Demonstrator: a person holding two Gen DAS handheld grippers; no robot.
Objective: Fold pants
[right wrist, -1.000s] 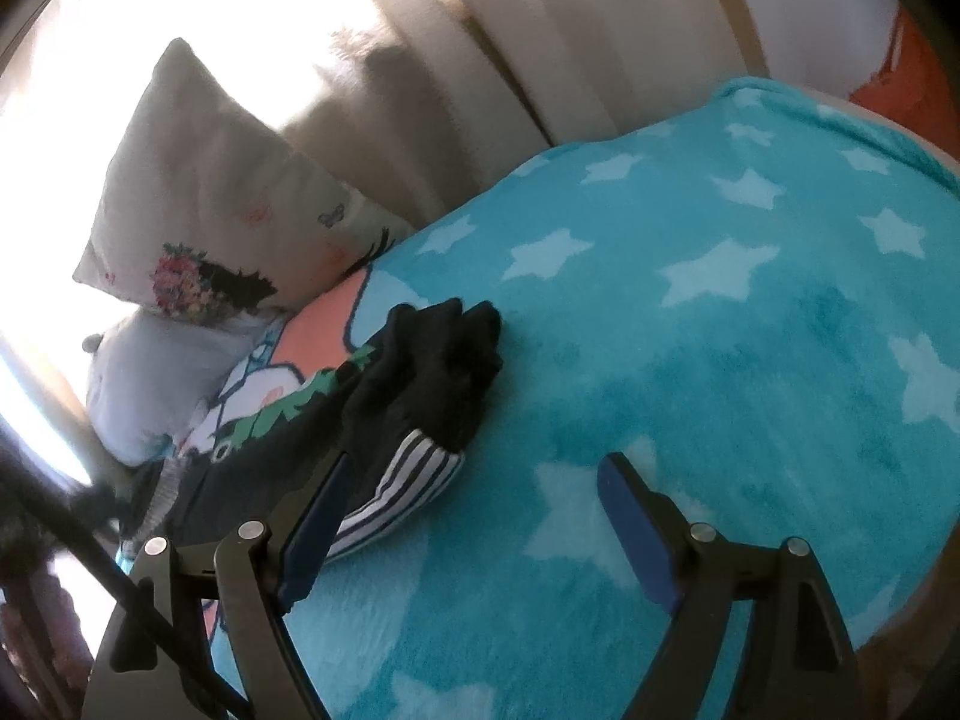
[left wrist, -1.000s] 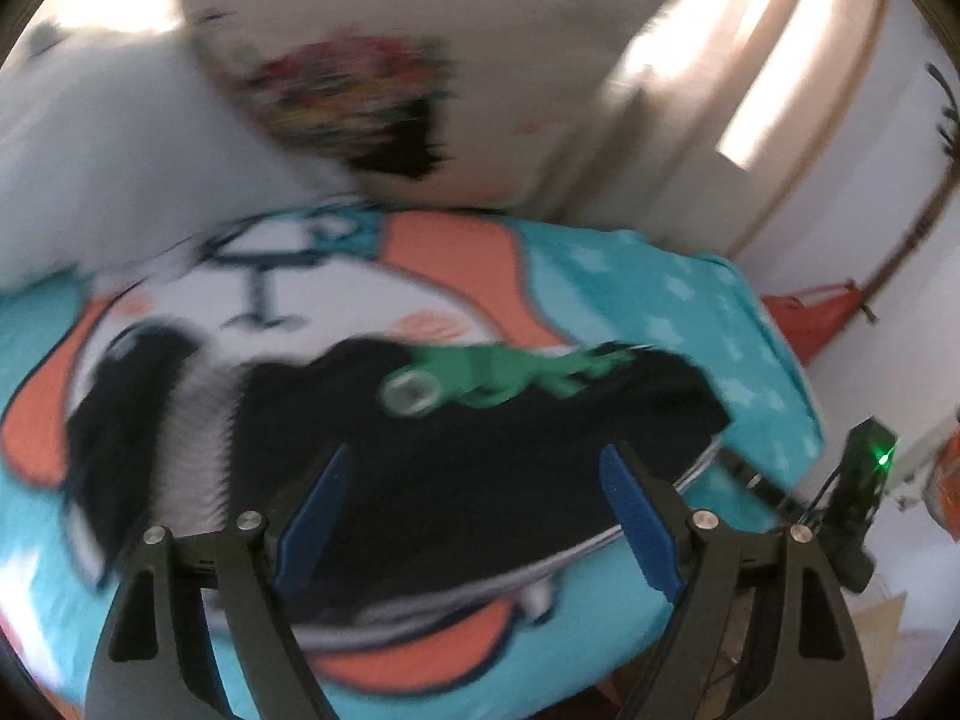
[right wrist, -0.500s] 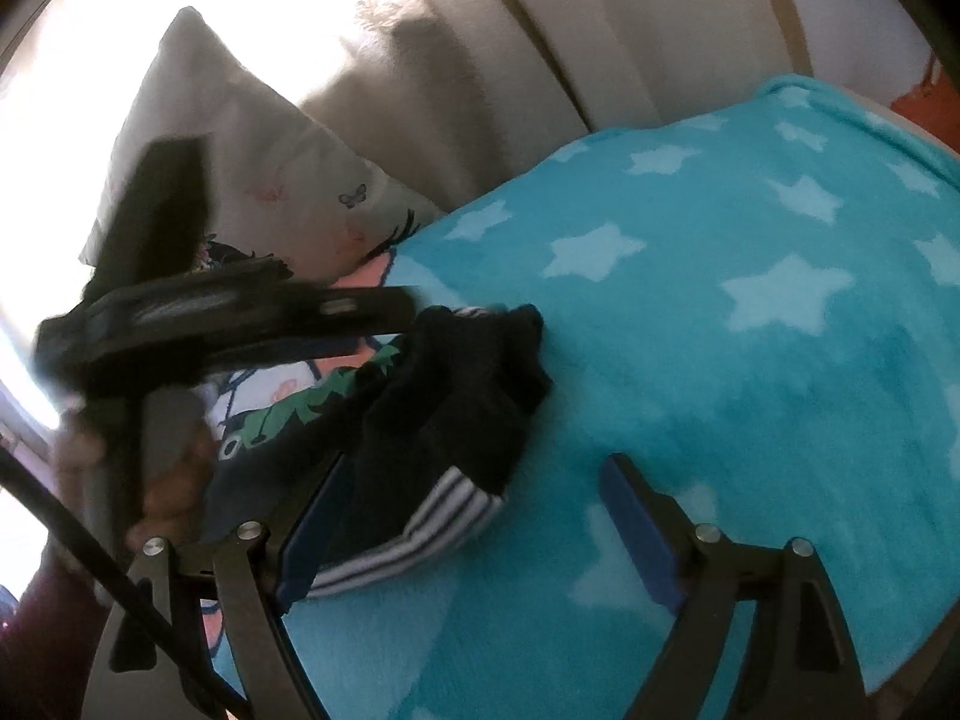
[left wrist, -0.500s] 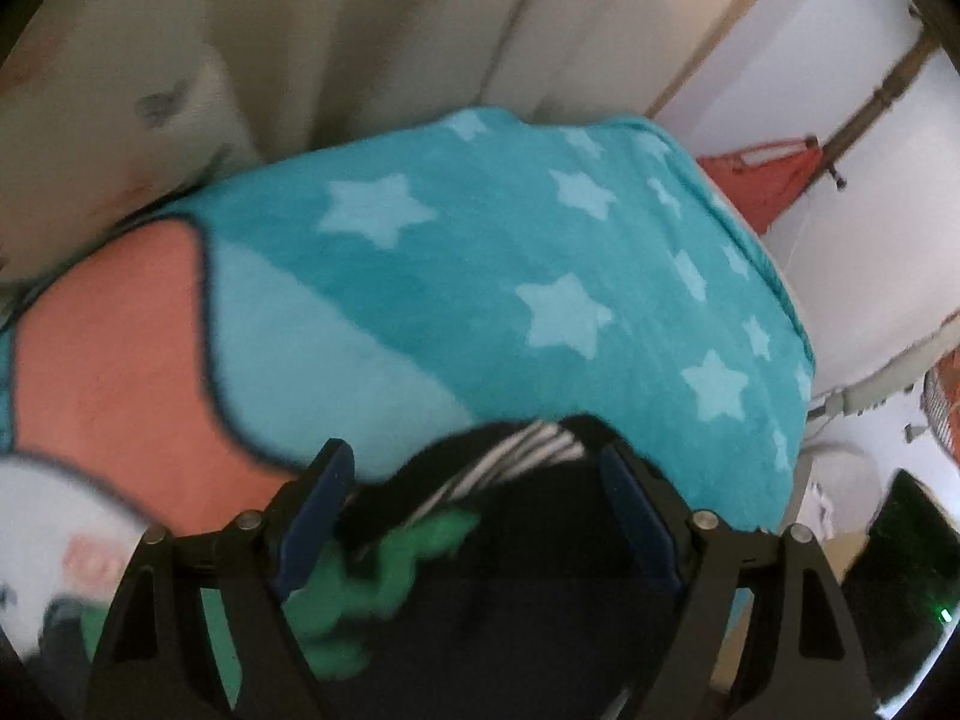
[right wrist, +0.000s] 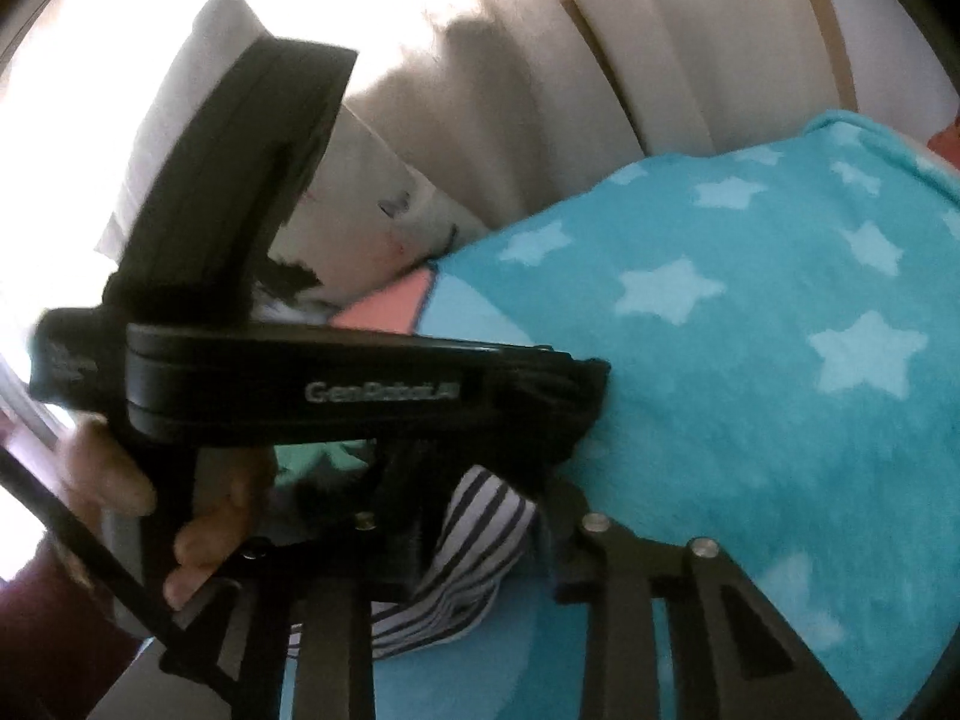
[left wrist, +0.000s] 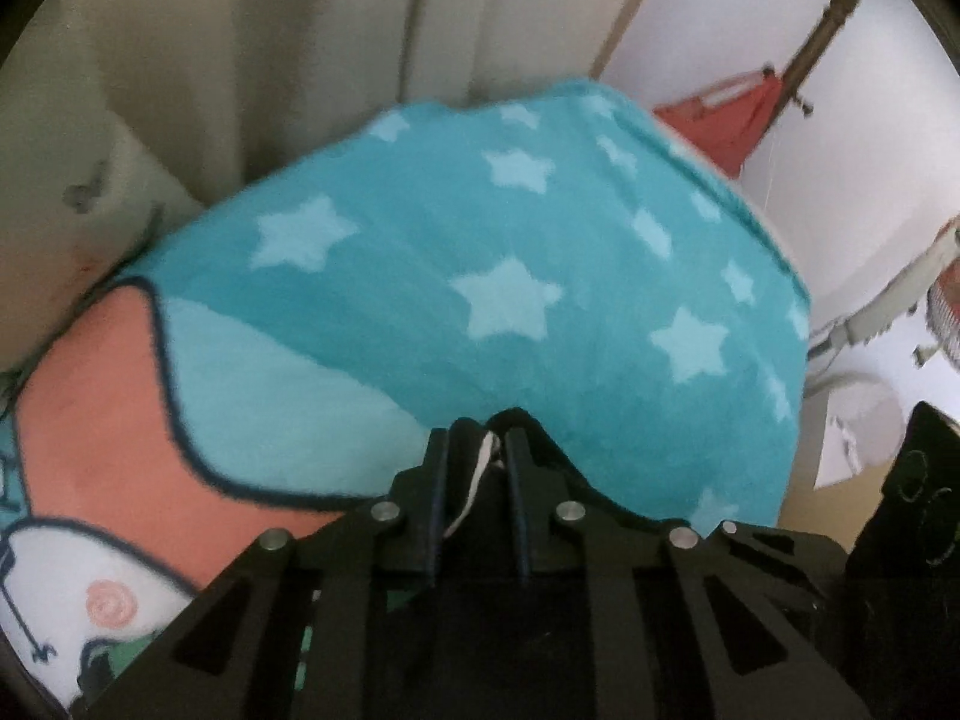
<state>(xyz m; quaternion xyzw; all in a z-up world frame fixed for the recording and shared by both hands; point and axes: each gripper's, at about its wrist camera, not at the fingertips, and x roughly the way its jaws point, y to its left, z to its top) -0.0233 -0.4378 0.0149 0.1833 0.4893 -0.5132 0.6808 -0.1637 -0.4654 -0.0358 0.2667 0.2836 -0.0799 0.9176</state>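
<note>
The pants are black with a striped white lining and a green print, and lie on the teal star blanket [left wrist: 540, 276]. In the left wrist view my left gripper [left wrist: 477, 456] is shut on a black fold of the pants [left wrist: 480, 468] with a white strip showing between the fingers. In the right wrist view my right gripper [right wrist: 480, 516] is shut on the striped part of the pants [right wrist: 474, 540]. The left gripper's black body [right wrist: 312, 384], held by a hand, lies across that view just above my right gripper.
The blanket [right wrist: 780, 390] covers the bed, with an orange and white cartoon patch [left wrist: 102, 420] at the left. A printed pillow [right wrist: 372, 198] leans on beige curtains [left wrist: 300, 60] behind. A red item [left wrist: 732, 114] and white floor objects [left wrist: 864, 414] lie past the bed's right edge.
Both grippers were open over the pants one second ago. The left gripper swung to the pants' end beside the right gripper, and both have shut on the fabric.
</note>
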